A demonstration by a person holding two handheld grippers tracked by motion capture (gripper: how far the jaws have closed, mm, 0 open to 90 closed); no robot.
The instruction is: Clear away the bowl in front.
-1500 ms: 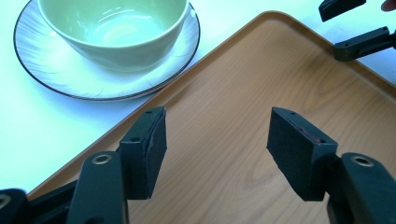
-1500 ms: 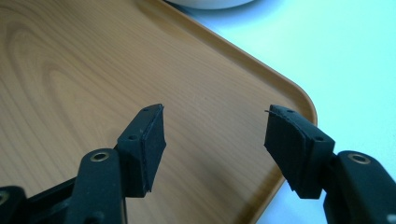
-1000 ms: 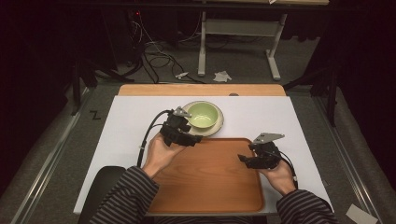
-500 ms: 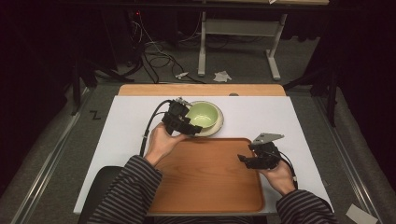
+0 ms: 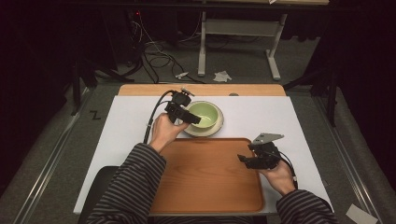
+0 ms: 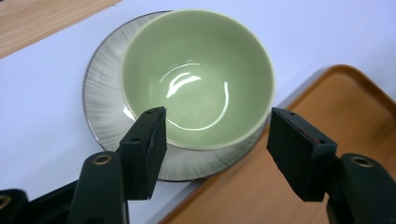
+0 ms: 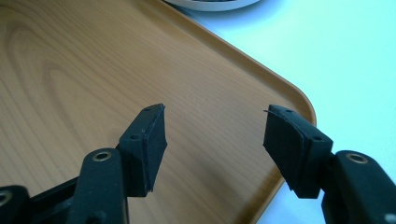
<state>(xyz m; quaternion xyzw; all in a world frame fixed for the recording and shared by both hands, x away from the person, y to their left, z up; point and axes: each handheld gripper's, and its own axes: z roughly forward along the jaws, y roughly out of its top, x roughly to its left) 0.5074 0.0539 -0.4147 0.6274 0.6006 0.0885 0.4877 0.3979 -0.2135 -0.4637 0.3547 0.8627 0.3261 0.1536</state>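
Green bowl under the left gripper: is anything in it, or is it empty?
Empty. The green bowl stands upright on its plate, its glazed bottom bare, only glare showing.

White table cover, strip of bare wooden tabletop along far edge, grey carpet floor, tangled black cables, white desk frame, crumpled paper scrap beyond table.

Lab or recording studio setup: wooden table covered by a white sheet, black curtains behind the table, loose cables on grey carpet beyond its far edge, a metal stand base behind them, floor rails at its left.
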